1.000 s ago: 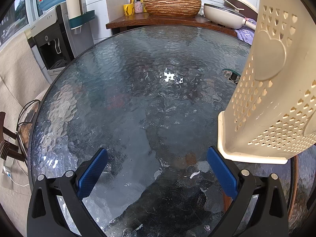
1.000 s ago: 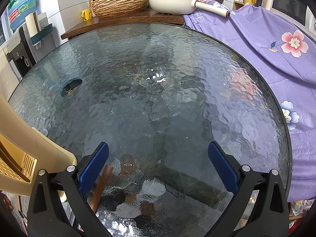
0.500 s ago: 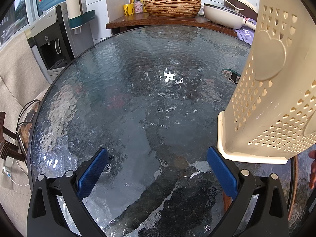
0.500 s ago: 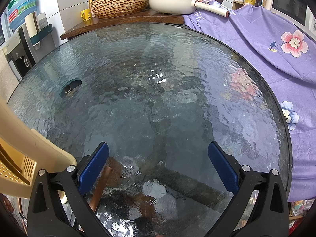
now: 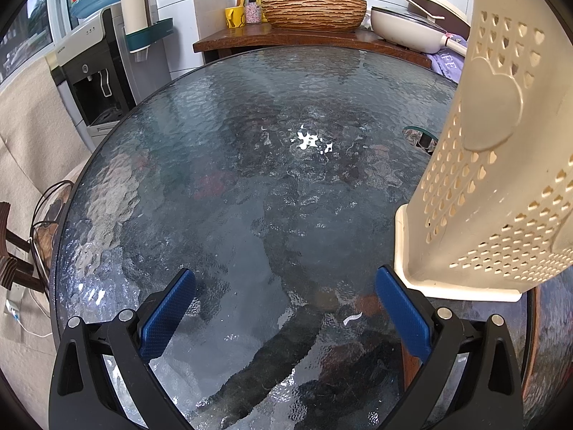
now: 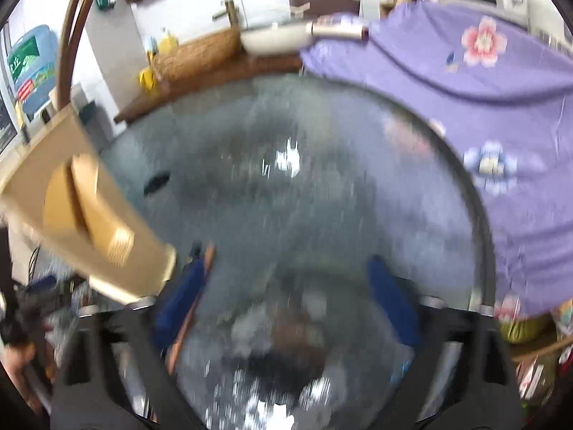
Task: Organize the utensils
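A cream perforated utensil holder stands on the round glass table, at the right of the left wrist view. My left gripper hovers low over the glass just left of the holder's base, open, with nothing between its blue pads. The right wrist view is blurred by motion. In it the holder sits at the left, beside my right gripper. Its jaws are closing and only glass shows between them. A brown wooden strip runs along its left pad; I cannot tell if it lies on or under the glass.
A water dispenser stands beyond the table's left edge. Behind the table a wooden counter holds a woven basin and a white pan. Purple floral cloth borders the table's right side. A small hole pierces the glass near the holder.
The right gripper has swung and rolled, so its view is now blurred and tilted, and its jaws stand narrower. The left gripper and the holder have stayed put.
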A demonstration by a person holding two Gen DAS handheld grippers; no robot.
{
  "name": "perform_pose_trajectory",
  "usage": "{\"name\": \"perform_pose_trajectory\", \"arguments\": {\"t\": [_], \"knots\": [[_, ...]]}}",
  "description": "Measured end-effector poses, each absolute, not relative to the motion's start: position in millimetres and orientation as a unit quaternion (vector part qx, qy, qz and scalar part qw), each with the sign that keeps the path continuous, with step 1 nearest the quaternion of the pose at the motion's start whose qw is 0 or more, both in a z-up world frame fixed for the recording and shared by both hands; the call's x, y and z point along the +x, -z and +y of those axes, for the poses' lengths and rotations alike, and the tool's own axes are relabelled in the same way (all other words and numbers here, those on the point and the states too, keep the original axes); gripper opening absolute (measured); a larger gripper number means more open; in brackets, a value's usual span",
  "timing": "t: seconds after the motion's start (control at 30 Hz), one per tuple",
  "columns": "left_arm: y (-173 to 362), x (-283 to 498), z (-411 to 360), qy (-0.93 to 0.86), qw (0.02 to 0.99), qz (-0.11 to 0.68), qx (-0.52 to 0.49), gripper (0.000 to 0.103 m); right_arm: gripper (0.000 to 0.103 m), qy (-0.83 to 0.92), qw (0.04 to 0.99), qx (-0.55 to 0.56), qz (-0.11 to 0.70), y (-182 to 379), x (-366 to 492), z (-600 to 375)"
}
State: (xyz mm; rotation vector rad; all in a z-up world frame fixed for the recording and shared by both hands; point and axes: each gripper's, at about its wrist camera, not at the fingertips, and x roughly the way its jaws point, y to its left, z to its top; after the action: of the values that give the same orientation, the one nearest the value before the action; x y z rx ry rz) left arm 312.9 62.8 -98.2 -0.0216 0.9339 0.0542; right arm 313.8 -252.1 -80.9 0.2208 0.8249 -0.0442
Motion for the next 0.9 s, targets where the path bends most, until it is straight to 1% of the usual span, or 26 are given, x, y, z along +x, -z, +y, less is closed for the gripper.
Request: {"name": "perform_pose_trajectory", "arguments": {"t": [0.07, 0.13, 0.17, 0.23, 0.33, 0.37, 0.4, 0.43, 0.47, 0.53, 0.6, 0.7, 0.77, 0.9], "knots": [[97, 307, 67, -0.048, 0.893, 0.447, -0.016, 0.096, 0.056, 0.012, 0.903, 0.105, 0.417, 87, 309, -246], [91, 294, 70, -0.07, 0.9, 0.43, -0.015, 0.096, 0.053, -0.008, 0.893, 0.116, 0.434, 93, 309, -238], [86, 288, 70, -0.069, 0.905, 0.419, -0.011, 0.096, 0.05, -0.012, 0.891, 0.117, 0.438, 95, 309, -234], [76, 271, 65, -0.064, 0.914, 0.4, 0.006, 0.096, 0.049, -0.019, 0.889, 0.112, 0.443, 97, 310, -223], [69, 257, 53, -0.035, 0.913, 0.406, 0.015, 0.095, 0.047, -0.021, 0.887, 0.099, 0.451, 99, 313, -210], [70, 256, 50, -0.026, 0.91, 0.412, 0.017, 0.091, 0.047, -0.015, 0.887, 0.09, 0.452, 99, 314, -207], [71, 255, 45, -0.015, 0.906, 0.421, 0.02, 0.081, 0.047, -0.011, 0.887, 0.087, 0.453, 99, 315, -205], [74, 255, 39, -0.002, 0.9, 0.435, 0.023, 0.077, 0.046, -0.014, 0.886, 0.091, 0.454, 99, 315, -204], [76, 256, 34, 0.005, 0.897, 0.442, 0.024, 0.073, 0.043, -0.015, 0.885, 0.091, 0.456, 99, 315, -202], [78, 255, 29, 0.011, 0.893, 0.449, 0.023, 0.07, 0.038, -0.009, 0.886, 0.074, 0.457, 98, 315, -199], [83, 255, 24, 0.021, 0.889, 0.458, 0.022, 0.063, 0.037, -0.005, 0.888, 0.059, 0.456, 99, 316, -196], [88, 254, 17, 0.025, 0.886, 0.462, 0.028, 0.058, 0.032, -0.005, 0.888, 0.052, 0.458, 99, 321, -192], [88, 253, 15, 0.022, 0.888, 0.459, 0.035, 0.058, 0.031, -0.009, 0.886, 0.054, 0.46, 98, 321, -190], [89, 252, 15, 0.026, 0.886, 0.461, 0.032, 0.053, 0.03, -0.011, 0.887, 0.038, 0.46, 98, 323, -183]]}}
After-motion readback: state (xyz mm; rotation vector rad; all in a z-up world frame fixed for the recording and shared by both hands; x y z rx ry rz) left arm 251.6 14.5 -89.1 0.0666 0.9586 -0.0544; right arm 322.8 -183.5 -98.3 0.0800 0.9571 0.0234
